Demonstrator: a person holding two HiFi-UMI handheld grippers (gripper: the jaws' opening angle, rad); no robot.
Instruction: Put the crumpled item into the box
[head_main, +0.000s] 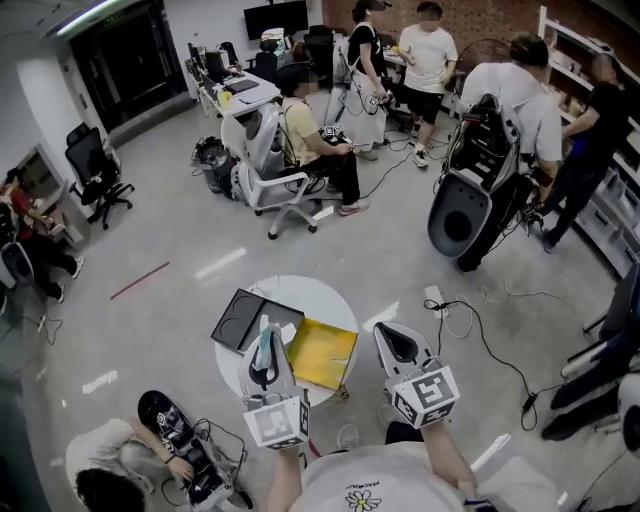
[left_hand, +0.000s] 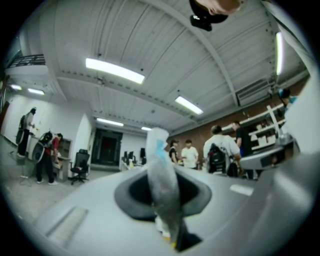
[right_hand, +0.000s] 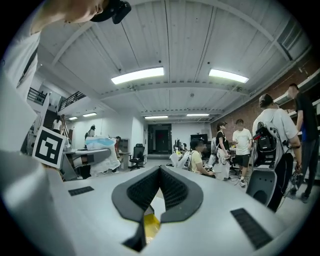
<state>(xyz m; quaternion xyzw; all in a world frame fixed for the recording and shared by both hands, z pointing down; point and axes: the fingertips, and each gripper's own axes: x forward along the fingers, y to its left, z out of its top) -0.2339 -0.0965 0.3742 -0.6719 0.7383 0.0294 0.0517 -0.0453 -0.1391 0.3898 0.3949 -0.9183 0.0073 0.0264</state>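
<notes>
A round white table (head_main: 320, 296) carries a dark flat square box (head_main: 243, 318) and a yellow square box (head_main: 322, 352) beside it. My left gripper (head_main: 265, 350) hovers over the table's left part, pointing up and away, shut on a crumpled white and blue wrapper (head_main: 264, 334). In the left gripper view the wrapper (left_hand: 161, 170) sticks up from between the pads. My right gripper (head_main: 397, 342) hangs to the right of the yellow box. Its ribbed pads (right_hand: 172, 187) meet at the tips with nothing between them. The right gripper view also catches the wrapper (right_hand: 100, 142) at the left.
A person crouches on the floor (head_main: 110, 465) at the lower left by a skateboard (head_main: 165, 420). Cables (head_main: 480, 330) trail across the floor right of the table. Seated and standing people, office chairs (head_main: 270, 180) and a large grey machine (head_main: 470, 210) fill the far side.
</notes>
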